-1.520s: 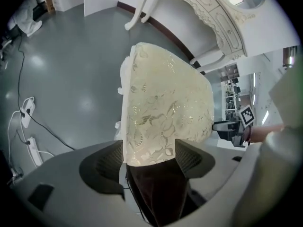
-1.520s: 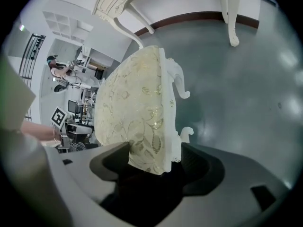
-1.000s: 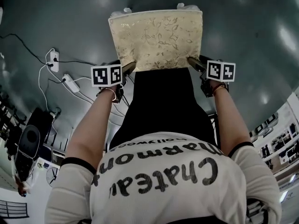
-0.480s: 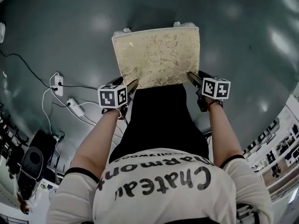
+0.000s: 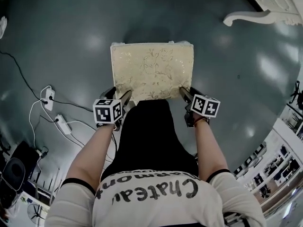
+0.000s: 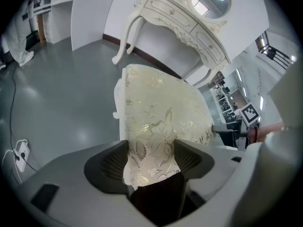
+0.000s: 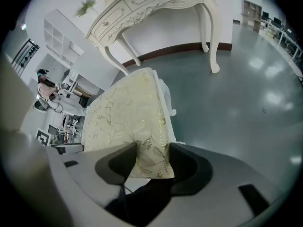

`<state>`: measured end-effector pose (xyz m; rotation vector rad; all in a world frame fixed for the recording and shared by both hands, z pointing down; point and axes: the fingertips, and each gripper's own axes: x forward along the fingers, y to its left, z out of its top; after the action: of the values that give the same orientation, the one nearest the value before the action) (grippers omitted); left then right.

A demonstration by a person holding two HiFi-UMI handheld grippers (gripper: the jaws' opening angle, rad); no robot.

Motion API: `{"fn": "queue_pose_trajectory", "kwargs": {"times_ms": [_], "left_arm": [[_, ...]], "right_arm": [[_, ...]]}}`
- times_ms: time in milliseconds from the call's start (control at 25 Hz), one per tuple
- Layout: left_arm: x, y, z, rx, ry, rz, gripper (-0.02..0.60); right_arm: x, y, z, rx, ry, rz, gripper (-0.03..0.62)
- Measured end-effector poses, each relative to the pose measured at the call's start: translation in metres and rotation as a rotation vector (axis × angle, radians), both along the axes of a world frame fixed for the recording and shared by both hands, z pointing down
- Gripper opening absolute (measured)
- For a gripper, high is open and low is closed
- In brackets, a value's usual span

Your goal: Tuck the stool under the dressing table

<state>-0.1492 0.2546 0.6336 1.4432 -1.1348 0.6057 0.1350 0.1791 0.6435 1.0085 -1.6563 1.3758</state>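
Pinching the stool (image 5: 151,72) by its near seat corners, the left gripper (image 5: 125,96) was clamped on the soft padding, and the right gripper (image 5: 184,92), its jaws just closing, squeezed the other corner. The padding would give, so the stiff frame seemed the safer hold. The stool sat, perhaps lifted, over a glossy grey floor (image 5: 61,37), well apart from the dressing table (image 5: 265,6)

My left arm (image 5: 92,148) and right arm (image 5: 208,143) stretch forward, roughly side by side, wrists bent so both tools point steeply down. My left claw (image 5: 126,96) is clamped on the near left corner of the stool (image 5: 151,70) cushion. My right claw (image 5: 184,93) has just been closing its jaws, and they now pinch the near right corner.
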Motion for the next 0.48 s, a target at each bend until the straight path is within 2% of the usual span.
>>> {"fn": "queue_pose_trajectory", "kwargs": {"times_ms": [240, 480], "left_arm": [[-0.025, -0.070, 0.002, 0.073, -0.067, 0.034, 0.327], [-0.037, -0.145, -0.001, 0.102, -0.059, 0.088, 0.318]], "right_arm": [[-0.019, -0.044, 0.005, 0.013, -0.001, 0.097, 0.242], [-0.027, -0.097, 0.003, 0.073, -0.029, 0.165, 0.241]]}}
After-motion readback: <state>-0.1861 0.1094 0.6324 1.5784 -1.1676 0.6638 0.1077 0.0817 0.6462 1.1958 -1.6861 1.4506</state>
